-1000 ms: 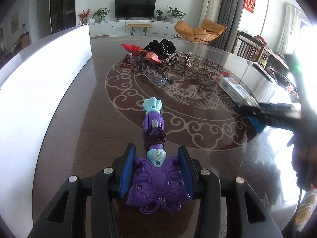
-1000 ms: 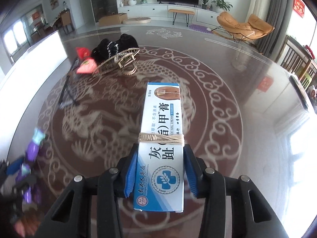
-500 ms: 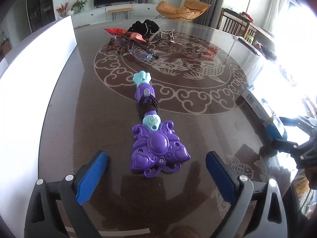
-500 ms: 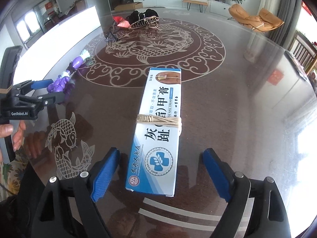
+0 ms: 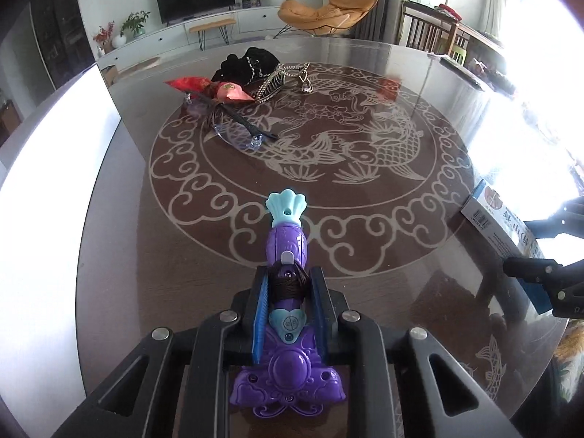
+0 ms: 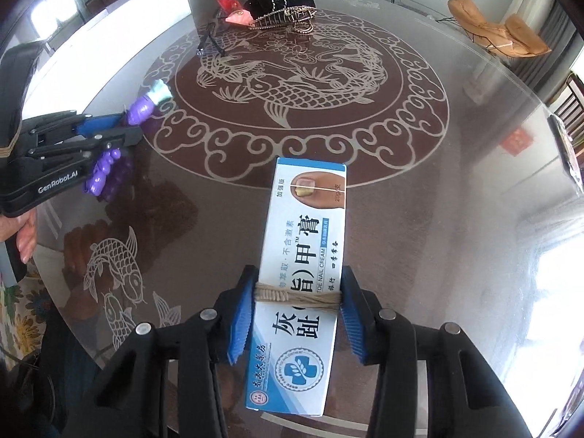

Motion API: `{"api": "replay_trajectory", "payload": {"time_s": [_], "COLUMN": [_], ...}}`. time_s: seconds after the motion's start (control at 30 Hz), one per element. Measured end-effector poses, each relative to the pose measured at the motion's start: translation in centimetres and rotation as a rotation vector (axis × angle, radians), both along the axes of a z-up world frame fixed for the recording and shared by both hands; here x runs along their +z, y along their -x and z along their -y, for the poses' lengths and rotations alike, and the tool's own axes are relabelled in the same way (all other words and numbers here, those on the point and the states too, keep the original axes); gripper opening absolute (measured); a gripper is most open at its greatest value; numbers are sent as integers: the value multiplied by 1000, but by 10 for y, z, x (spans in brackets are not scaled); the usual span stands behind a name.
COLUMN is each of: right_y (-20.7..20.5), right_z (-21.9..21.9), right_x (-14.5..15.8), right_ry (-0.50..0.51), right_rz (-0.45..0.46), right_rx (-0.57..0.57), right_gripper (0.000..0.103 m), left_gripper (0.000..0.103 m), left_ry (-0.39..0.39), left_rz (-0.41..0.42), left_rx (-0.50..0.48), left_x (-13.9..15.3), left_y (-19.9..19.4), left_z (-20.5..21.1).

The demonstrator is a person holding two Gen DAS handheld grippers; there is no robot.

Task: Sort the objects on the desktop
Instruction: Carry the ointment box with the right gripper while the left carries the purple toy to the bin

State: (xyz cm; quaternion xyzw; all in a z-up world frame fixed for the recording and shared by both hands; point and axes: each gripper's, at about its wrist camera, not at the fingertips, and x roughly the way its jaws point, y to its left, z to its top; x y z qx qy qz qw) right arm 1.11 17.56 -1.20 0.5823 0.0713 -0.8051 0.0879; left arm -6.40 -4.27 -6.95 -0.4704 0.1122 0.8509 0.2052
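My left gripper [image 5: 288, 292] is shut on a purple toy wand [image 5: 286, 252] with a teal shell tip, gripped around its dark wrapped handle, low over the near left of the table. It also shows in the right wrist view [image 6: 142, 109]. My right gripper [image 6: 297, 292] is shut on a white and blue nail cream box [image 6: 304, 241] at its twine band. The box also shows at the right edge of the left wrist view [image 5: 500, 222].
The round glass table [image 5: 120, 255] has a fish pattern. At its far side lie clear glasses [image 5: 237, 131], a red packet [image 5: 189, 83], a pink pouch [image 5: 233, 94], a black cloth [image 5: 252, 64] and a metal hair claw [image 5: 281, 78]. A white panel [image 5: 47, 182] lines the left.
Half a second ago both grippers were open with the wand and box lying on the table; now both have closed on them again, further along each object.
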Motion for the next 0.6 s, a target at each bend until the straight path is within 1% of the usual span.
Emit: {"api": "replay_trajectory", "payload": {"time_s": [0.07,0.13,0.2,0.27,0.47,0.6], "right_y": [-7,-13,-18,-21,-9,5], "right_z": [-5,-10,-8,-2,43,86], "right_x": [6,18,33,48,93,122], "right_ry": [7,47,49,47,28,47], "right_rz": [-28,-51,-81,-101,-174,-217], "right_rx": [-7,-19,-6,20,122,198], "right_gripper": [44,44,44,44,44,44], "left_gripper": [21,21,21,21,20,20], "left_ry": [-65,-115,-148,-200,-358,-447], "left_rz": [-27,-58,-88,-119,-227,-292], "left_rx": [3,7,10,19,84,139], "left_x": [8,18,30,46,103,146], "left_y": [-11,-22,-33,-43,-65,-78], "left_z": [9,18,25,35,80,126]}}
